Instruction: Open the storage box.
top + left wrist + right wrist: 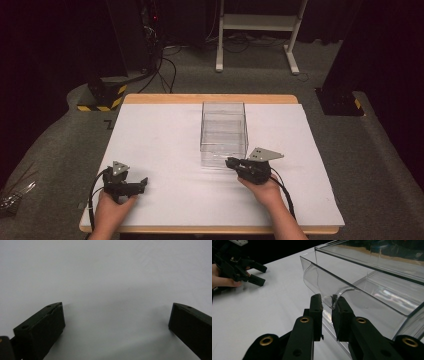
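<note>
Clear drawer box (224,132), its front lip between right gripper (327,305) jaws

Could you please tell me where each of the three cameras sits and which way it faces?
High view: above the near edge, facing forward and down on the table and clear box; both hands and grippers show.
Left gripper view: rides the left gripper, facing bare tabletop; its jaws stand wide apart.
Right gripper view: rides the right gripper, jaws nearly closed around the box's front wall.
Shared: the high and right gripper views both show the box and left gripper.
</note>
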